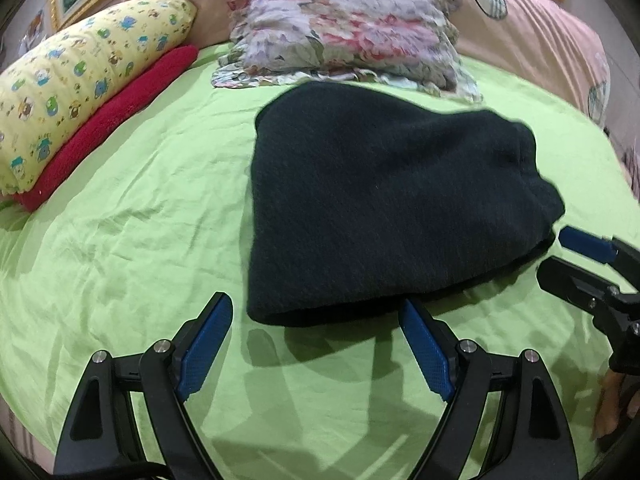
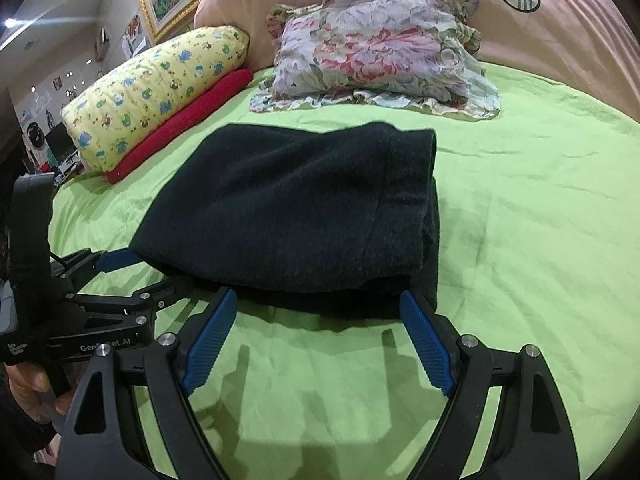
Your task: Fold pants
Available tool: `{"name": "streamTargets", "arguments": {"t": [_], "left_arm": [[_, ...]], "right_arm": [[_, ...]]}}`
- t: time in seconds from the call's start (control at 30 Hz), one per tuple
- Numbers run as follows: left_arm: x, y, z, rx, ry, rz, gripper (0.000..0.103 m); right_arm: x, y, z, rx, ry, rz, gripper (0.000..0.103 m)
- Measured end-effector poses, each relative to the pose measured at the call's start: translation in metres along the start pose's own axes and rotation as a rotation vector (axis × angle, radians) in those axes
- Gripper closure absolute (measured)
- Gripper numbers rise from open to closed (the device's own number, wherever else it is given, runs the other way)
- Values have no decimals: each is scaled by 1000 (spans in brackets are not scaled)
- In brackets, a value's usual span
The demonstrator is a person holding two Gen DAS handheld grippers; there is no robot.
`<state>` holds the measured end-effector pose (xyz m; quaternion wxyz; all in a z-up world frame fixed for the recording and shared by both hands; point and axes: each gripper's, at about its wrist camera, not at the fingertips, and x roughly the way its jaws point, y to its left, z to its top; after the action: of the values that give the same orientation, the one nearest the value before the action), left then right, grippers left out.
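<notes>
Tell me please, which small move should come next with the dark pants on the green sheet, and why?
Probably draw both grippers back. The dark knitted pants already lie as a compact folded stack on the green bed sheet. The left gripper and the right gripper stand open at the near edge, holding nothing.

- Left wrist view: low, close over the green sheet (image 1: 132, 208), angled down toward the far pillows.
- Right wrist view: same facing, from the right.
- The 2 views share the folded dark pants (image 1: 384, 208) and floral pillow (image 2: 376, 48).
</notes>
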<state>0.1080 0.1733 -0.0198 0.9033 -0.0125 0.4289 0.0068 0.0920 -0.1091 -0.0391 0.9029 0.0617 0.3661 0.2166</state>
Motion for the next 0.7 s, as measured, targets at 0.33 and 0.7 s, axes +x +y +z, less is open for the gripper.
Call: {"name": "streamTargets", "arguments": {"t": [0.33,0.7], "left_arm": [[-9,3,6,-10,-43,7,18],[-25,0,10,-2,-86,9,18]], "right_arm": [[-5,-2,8,2,-20,-10,19],[-6,-4,9,12,-25,-11,19]]}}
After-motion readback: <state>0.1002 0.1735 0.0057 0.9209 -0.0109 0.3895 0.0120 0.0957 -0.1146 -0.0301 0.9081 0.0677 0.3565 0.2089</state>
